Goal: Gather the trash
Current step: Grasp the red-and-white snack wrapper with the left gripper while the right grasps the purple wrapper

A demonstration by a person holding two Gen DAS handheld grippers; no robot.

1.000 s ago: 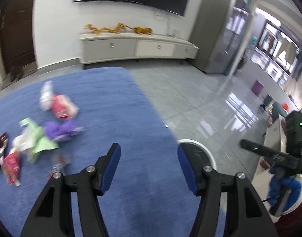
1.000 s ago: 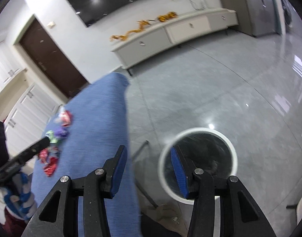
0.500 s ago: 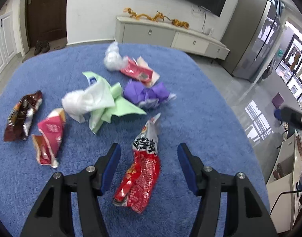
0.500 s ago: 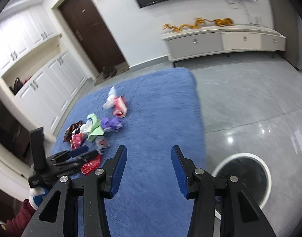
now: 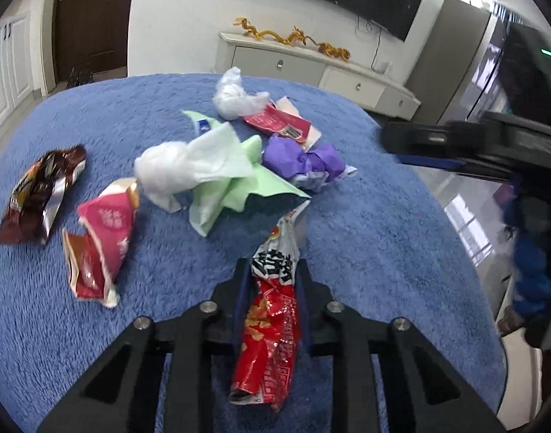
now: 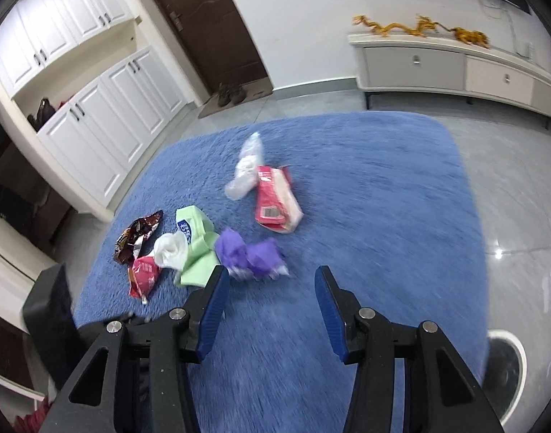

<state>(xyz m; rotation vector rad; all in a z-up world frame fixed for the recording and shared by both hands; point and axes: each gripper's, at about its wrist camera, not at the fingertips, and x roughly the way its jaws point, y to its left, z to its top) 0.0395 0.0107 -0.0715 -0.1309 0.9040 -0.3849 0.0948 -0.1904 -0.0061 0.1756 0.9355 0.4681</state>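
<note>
Blue shag rug (image 5: pixel 365 238) strewn with litter: the left gripper (image 5: pixel 272 270) is closing on a red snack wrapper (image 5: pixel 272 310), its pads pressing both sides, just beside a green tissue pack (image 5: pixel 232 187). Nearby, the right gripper (image 6: pixel 268 281) hangs empty, jaws opening, near a purple wrapper (image 6: pixel 252 252).

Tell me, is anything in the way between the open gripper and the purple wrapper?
Nothing visible blocks it. The right gripper, its fingers opening with nothing between them, faces the purple wrapper across bare blue rug. The green wrapper lies beside the purple one, off to the left.
</note>
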